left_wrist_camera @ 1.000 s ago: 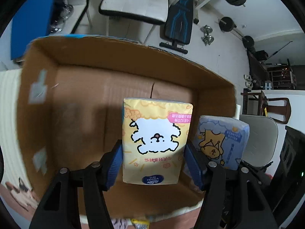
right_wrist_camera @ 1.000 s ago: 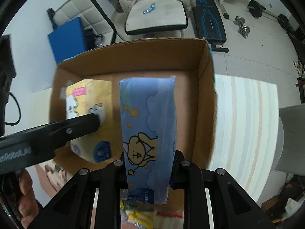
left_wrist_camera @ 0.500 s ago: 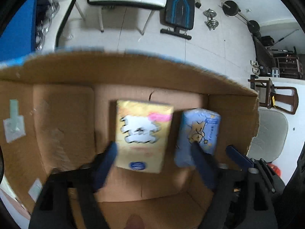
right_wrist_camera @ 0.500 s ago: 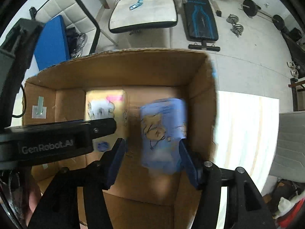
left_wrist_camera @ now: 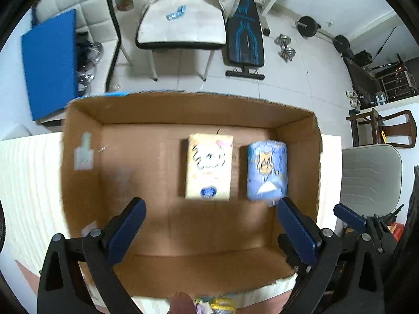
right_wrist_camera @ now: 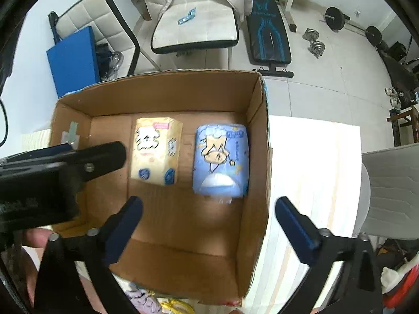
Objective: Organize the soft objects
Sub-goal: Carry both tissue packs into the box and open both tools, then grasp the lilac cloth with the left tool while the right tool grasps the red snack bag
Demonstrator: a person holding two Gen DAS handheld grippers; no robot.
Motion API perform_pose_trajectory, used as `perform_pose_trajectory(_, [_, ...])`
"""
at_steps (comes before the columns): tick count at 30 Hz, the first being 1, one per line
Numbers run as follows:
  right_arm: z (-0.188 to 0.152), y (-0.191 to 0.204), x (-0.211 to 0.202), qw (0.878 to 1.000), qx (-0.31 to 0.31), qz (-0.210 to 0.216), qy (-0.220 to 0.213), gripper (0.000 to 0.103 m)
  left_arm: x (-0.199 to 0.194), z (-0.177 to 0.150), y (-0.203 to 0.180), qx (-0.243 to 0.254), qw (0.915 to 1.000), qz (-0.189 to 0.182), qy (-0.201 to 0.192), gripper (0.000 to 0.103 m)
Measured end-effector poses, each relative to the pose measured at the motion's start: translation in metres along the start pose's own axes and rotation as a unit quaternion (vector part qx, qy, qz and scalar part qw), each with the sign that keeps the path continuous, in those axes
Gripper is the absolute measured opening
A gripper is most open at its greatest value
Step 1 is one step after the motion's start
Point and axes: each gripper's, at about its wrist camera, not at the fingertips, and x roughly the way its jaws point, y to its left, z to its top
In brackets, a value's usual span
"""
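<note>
A yellow tissue pack (left_wrist_camera: 208,167) with a white dog and a blue tissue pack (left_wrist_camera: 266,173) with a cartoon animal lie side by side on the floor of an open cardboard box (left_wrist_camera: 81,136). My left gripper (left_wrist_camera: 209,225) is open and empty, held above the box's near half. In the right wrist view the yellow pack (right_wrist_camera: 156,150) and blue pack (right_wrist_camera: 221,159) lie in the box (right_wrist_camera: 258,120). My right gripper (right_wrist_camera: 208,222) is open and empty above them. The left gripper's body (right_wrist_camera: 52,172) shows at the left.
The box stands on a white striped table (right_wrist_camera: 314,157). Small soft items (right_wrist_camera: 157,304) lie by the box's near edge. Beyond the table are a white chair (left_wrist_camera: 180,26), a blue panel (left_wrist_camera: 49,62), a weight bench (left_wrist_camera: 244,39) and dumbbells (left_wrist_camera: 285,48). A grey chair (left_wrist_camera: 371,178) stands at the right.
Both grippers have let go of their tissue packs and opened wide. Both have pulled up and back, leaving the packs lying in the box.
</note>
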Motion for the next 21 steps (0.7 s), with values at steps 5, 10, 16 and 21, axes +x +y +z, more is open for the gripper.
perform_pose_trajectory(5, [-0.049, 0.004, -0.031, 1.0, -0.006, 0.007, -0.028, 0.103, -0.037, -0.06, 0.012, -0.007, 0.9985, 0.031, -0.045, 0.102])
perform_pose_trajectory(10, [-0.123, 0.007, -0.04, 0.999, -0.019, 0.0, -0.027, 0.103, -0.048, -0.142, 0.035, -0.035, 0.9948, 0.053, -0.079, 0.102])
perform_pose_trajectory(16, [-0.198, -0.011, -0.002, 1.0, 0.006, 0.0, 0.012, 0.099, 0.003, -0.242, 0.054, -0.07, 0.9971, 0.028, -0.01, 0.079])
perform_pose_trajectory(21, [-0.222, -0.032, 0.037, 0.998, 0.041, 0.003, 0.041, 0.078, 0.062, -0.282, 0.038, -0.056, 0.9965, 0.017, 0.06, 0.072])
